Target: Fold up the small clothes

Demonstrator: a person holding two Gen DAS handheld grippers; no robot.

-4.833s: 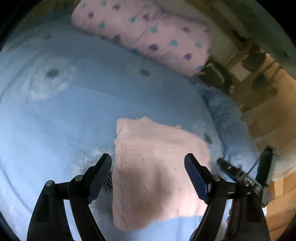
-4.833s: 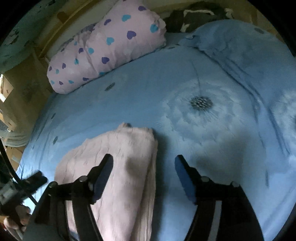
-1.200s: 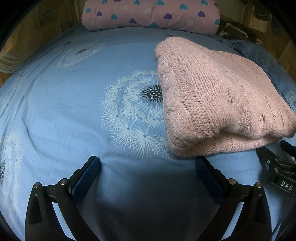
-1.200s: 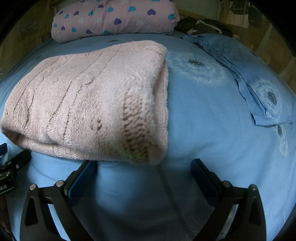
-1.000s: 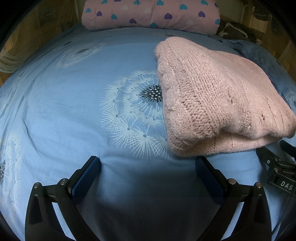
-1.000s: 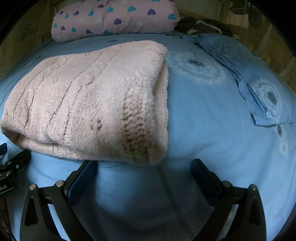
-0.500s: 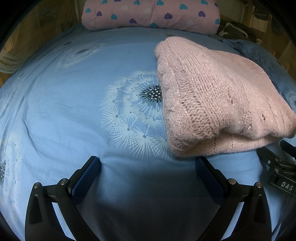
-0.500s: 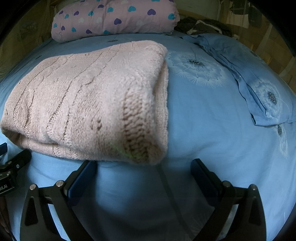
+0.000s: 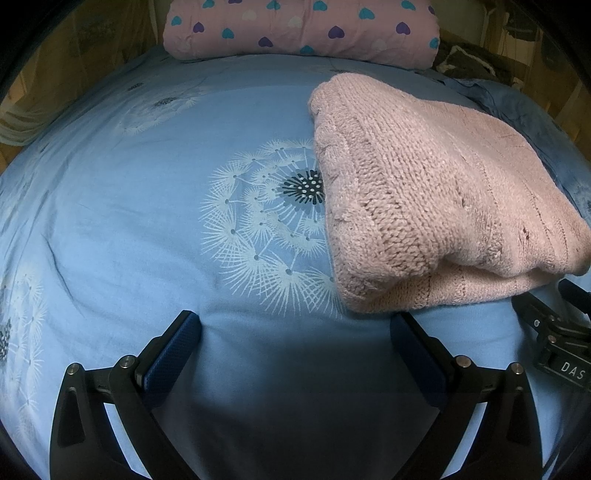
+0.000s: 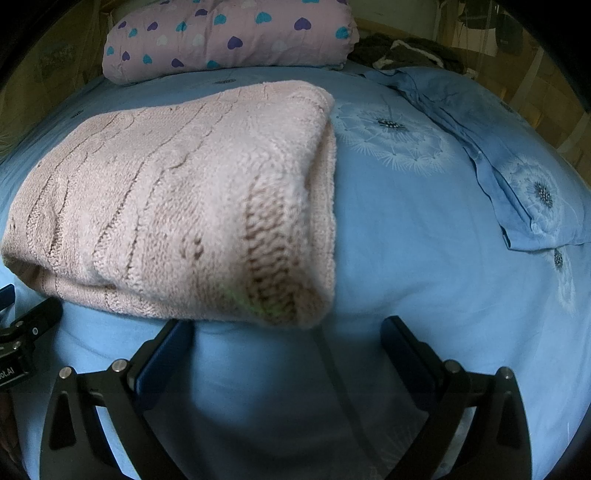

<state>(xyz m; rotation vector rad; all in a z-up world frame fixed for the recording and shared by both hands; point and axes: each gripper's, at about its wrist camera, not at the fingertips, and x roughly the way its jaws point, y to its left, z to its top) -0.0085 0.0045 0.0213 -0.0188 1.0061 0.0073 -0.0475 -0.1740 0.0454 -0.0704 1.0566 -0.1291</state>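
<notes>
Pink chunky-knit sweater (image 9: 436,192) lies folded into a thick, roughly rectangular bundle on the light-blue bed sheet with white dandelion print (image 9: 147,206). Layers are stacked; the rounded fold edge faces the cameras, with a thinner lower layer showing beneath it. No sleeve or hem sticks out in either view.

Progress, judged: the fold looks complete or nearly so. At most a squaring-up of the near edge is left. No other unfolded small garment is clearly visible; a dark crumpled item (image 10: 406,51) lies at the head of the bed, nature not clear.

Left claw (image 9: 295,332): jaws spread wide, holding nothing, low over the sheet just in front of the bundle's near left corner. Its right finger is just beside the sweater edge; contact cannot be told.

Right claw (image 10: 286,332): jaws spread wide, empty, low in front of the bundle's near right corner. Its left finger tip sits just under the overhanging knit edge; touching or not cannot be told.

Surroundings: pink pillow with purple and teal hearts (image 9: 299,29) at the head of the bed, well apart from the sweater. Rumpled blue dandelion-print cover (image 10: 509,155) lies to the right.
</notes>
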